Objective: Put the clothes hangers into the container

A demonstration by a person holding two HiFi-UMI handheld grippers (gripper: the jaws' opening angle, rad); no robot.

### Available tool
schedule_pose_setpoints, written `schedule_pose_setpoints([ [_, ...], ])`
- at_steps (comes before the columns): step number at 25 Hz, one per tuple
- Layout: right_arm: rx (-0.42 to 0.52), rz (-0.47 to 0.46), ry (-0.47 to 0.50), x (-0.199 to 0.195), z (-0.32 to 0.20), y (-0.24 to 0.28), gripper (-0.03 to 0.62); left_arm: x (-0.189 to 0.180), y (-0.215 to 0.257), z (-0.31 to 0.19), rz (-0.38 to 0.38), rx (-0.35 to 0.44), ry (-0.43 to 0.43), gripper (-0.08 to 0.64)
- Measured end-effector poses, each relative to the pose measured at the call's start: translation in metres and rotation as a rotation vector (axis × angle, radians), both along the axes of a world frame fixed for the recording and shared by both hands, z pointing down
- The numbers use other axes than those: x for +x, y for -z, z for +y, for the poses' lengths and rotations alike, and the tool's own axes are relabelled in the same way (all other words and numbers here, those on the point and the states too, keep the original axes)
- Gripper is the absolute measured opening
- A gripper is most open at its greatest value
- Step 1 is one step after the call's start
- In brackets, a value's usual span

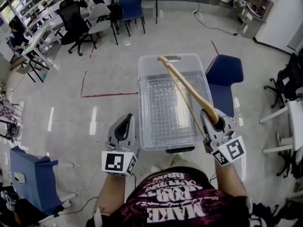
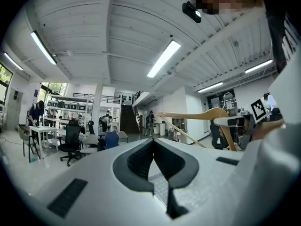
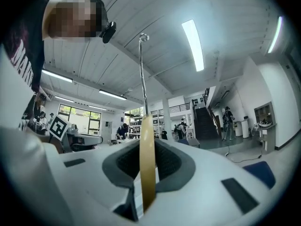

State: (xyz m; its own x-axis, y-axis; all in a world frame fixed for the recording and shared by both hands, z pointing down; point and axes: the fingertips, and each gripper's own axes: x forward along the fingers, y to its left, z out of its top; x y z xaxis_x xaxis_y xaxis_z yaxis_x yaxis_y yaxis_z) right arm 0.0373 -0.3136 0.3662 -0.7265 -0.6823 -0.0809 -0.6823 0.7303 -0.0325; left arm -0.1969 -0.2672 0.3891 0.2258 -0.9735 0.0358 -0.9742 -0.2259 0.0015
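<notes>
Carry step: right gripper (image 1: 214, 121), fingers clamped on wooden hanger (image 1: 187, 89), holds it above clear container (image 1: 142, 98). Left gripper (image 1: 124, 126) fingers closed, empty. Next, likely: lower hanger inside, release.

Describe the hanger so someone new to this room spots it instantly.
Find the clear plastic container on the floor before the person. Slanting over its right side is a wooden hanger, clamped in the right gripper. Nothing else there is pale wood with a metal hook.
</notes>
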Motion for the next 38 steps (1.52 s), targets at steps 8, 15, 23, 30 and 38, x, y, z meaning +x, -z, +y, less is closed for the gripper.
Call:
schedule_pose_setpoints([
  [8, -0.029, 0.012, 0.040, -0.014, -0.043, -0.018, 0.057, 0.004, -0.011, -0.029, -0.009, -0.018, 0.012, 0.006],
  [15, -0.142, 0.100, 0.064, -0.039, -0.084, -0.078, 0.057, -0.001, -0.017, -0.040, -0.001, -0.032, 0.036, 0.006],
  [23, -0.388, 0.242, 0.077, -0.057, -0.105, -0.200, 0.058, -0.008, -0.028, -0.040, 0.006, -0.063, 0.071, 0.005],
  [30, -0.532, 0.411, 0.110, -0.067, -0.099, -0.294, 0.058, -0.016, -0.032, -0.034, 0.002, -0.080, 0.091, 0.006],
  [38, -0.670, 0.698, 0.214, -0.068, -0.083, -0.395, 0.060, -0.012, -0.027, -0.024, -0.031, -0.078, 0.082, 0.006],
])
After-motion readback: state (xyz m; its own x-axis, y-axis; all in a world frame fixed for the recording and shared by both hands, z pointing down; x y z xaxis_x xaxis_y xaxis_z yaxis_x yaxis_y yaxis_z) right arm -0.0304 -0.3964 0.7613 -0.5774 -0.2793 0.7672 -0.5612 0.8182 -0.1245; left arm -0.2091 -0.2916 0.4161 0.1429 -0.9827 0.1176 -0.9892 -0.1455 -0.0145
